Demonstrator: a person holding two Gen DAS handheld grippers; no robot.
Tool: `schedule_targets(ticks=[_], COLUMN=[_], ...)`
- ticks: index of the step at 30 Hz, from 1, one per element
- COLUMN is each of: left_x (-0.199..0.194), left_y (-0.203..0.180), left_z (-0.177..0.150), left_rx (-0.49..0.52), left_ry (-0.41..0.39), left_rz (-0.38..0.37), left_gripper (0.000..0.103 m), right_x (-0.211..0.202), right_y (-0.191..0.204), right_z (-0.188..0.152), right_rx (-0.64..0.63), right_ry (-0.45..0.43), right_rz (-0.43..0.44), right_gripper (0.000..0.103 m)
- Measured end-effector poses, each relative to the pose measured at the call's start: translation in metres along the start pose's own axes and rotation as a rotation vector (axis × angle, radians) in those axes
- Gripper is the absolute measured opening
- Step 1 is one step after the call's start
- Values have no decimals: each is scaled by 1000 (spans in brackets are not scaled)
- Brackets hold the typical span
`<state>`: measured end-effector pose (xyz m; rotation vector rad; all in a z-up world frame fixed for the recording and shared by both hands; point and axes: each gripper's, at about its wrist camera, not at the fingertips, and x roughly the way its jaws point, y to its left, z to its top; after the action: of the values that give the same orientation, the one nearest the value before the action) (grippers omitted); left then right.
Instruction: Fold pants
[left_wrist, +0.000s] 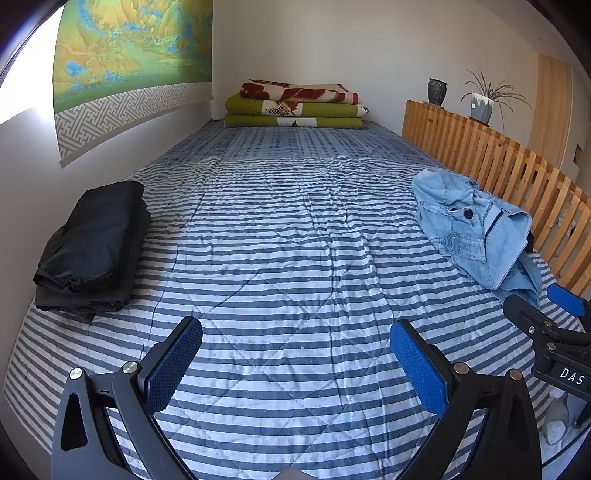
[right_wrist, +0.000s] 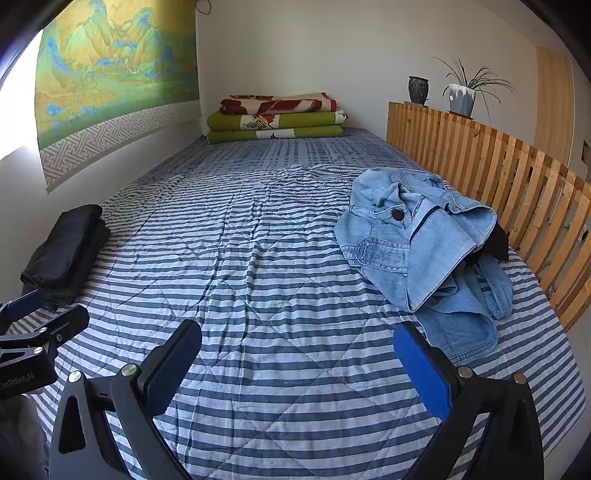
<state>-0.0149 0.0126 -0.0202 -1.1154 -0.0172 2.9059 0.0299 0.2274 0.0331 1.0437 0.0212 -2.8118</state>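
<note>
Meanwhile, left gripper (left_wrist: 295, 363) and right gripper (right_wrist: 297, 365) hover wide open and empty above the striped bed (left_wrist: 280, 229); crumpled denim pants (right_wrist: 424, 251) lie untouched beside the wooden rail (right_wrist: 491, 166)

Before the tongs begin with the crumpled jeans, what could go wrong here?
1. The jeans lie bunched in layers, so open right tongs may pinch several folds together.
2. They sit close to the wooden slat rail; cloth could snag.
3. The quilt is wrinkled and might get caught too.
</note>
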Motion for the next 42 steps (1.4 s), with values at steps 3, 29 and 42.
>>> schedule_targets(ticks=[3, 29, 42], left_x=[1, 5, 7], left_y=[-2, 6, 2], left_z=[0, 0, -1], left_rx=[2, -15, -17], left_ry=[1, 15, 20], left_rz=[2, 4, 4], left_gripper=[103, 103, 103], right_x=[0, 4, 5], right_y=[0, 1, -1], right_z=[-1, -4, -5], right_rx=[1, 0, 6], right_ry=[1, 10, 11], right_rz=[1, 8, 5], right_gripper=[102, 102, 102])
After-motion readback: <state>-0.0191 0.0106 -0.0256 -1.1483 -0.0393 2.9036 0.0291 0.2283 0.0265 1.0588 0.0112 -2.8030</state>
